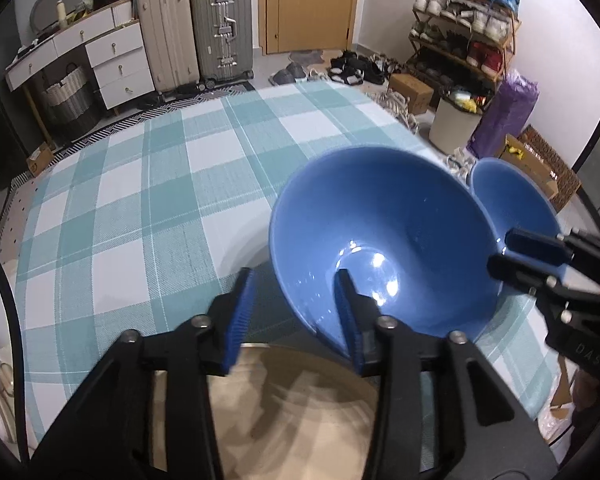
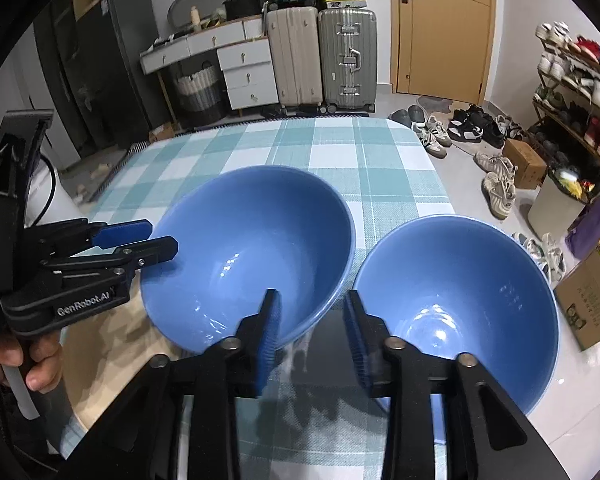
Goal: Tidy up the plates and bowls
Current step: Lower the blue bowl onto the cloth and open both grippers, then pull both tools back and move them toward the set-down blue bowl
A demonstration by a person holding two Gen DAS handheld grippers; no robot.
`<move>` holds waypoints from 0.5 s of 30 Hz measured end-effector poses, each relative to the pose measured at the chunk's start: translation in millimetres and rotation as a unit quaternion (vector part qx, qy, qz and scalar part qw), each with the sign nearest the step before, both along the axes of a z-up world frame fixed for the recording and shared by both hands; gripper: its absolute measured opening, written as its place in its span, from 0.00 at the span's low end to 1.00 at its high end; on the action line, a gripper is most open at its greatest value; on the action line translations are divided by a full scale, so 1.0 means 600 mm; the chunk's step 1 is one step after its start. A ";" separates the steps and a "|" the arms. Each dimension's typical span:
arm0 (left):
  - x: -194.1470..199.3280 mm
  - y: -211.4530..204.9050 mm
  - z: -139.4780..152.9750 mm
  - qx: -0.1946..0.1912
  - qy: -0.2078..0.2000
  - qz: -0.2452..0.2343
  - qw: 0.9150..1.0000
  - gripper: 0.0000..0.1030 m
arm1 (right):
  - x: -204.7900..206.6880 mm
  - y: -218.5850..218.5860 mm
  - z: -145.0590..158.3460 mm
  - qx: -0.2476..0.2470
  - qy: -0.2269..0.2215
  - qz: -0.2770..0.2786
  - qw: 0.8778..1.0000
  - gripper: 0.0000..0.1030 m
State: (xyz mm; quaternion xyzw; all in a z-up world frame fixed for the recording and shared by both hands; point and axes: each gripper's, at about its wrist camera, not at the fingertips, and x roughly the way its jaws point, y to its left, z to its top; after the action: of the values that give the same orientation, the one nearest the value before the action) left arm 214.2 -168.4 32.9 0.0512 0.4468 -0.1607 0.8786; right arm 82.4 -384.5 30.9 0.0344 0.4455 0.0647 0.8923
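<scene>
Left hand-held gripper (image 1: 294, 316) part-open, seemingly straddling bowl (image 1: 384, 236) rim

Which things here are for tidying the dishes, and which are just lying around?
For the job: left blue bowl, right blue bowl, tan plate.
Just lying about: suitcases, shoes, cardboard box, shoe rack.
</scene>
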 end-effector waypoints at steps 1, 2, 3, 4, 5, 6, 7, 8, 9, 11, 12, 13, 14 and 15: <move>-0.002 0.002 0.006 -0.005 -0.002 0.002 1.000 0.48 | -0.005 -0.005 0.002 0.013 -0.005 -0.004 1.000 0.47; -0.005 0.005 0.012 -0.010 -0.004 0.003 1.000 0.50 | -0.009 -0.010 0.004 0.022 -0.008 -0.008 1.000 0.48; -0.008 0.008 0.019 -0.019 -0.007 0.003 1.000 0.54 | -0.012 -0.012 0.006 0.025 -0.010 -0.012 1.000 0.49; -0.011 0.009 0.025 -0.024 -0.007 0.003 1.000 0.58 | -0.016 -0.015 0.008 0.026 -0.013 -0.017 0.999 0.51; -0.016 0.010 0.031 -0.030 -0.007 0.001 1.000 0.59 | -0.021 -0.018 0.011 0.024 -0.017 -0.023 0.999 0.60; -0.020 0.010 0.036 -0.034 -0.007 -0.001 0.999 0.64 | -0.025 -0.020 0.014 0.024 -0.022 -0.027 0.999 0.76; -0.026 0.009 0.042 -0.038 -0.008 -0.003 0.999 0.70 | -0.031 -0.024 0.018 0.027 -0.028 -0.032 0.999 0.82; -0.033 0.008 0.049 -0.042 -0.009 -0.005 0.999 0.72 | -0.036 -0.027 0.022 0.030 -0.033 -0.034 0.998 0.85; -0.040 0.005 0.054 -0.044 -0.011 -0.006 0.999 0.76 | -0.043 -0.030 0.026 0.034 -0.039 -0.036 0.998 0.85; -0.050 -0.001 0.061 -0.042 -0.013 -0.010 0.999 0.76 | -0.051 -0.034 0.033 0.034 -0.042 -0.037 0.998 0.88; -0.055 -0.004 0.065 -0.040 -0.014 -0.011 0.999 0.77 | -0.056 -0.036 0.036 0.033 -0.045 -0.038 0.998 0.90; -0.061 -0.007 0.069 -0.040 -0.016 -0.010 0.999 0.79 | -0.062 -0.039 0.041 0.033 -0.048 -0.041 0.997 0.91; -0.065 -0.010 0.071 -0.041 -0.017 -0.010 0.999 0.79 | -0.068 -0.043 0.045 0.033 -0.052 -0.044 0.997 0.95; -0.069 -0.012 0.074 -0.043 -0.018 -0.011 0.999 0.82 | -0.073 -0.047 0.049 0.036 -0.056 -0.046 0.997 0.98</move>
State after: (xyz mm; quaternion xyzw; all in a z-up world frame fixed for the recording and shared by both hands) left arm 172.8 -175.7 77.6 0.0207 0.4234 -0.1882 0.8859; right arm 38.6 -413.0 60.4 0.0835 0.3899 0.0410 0.9161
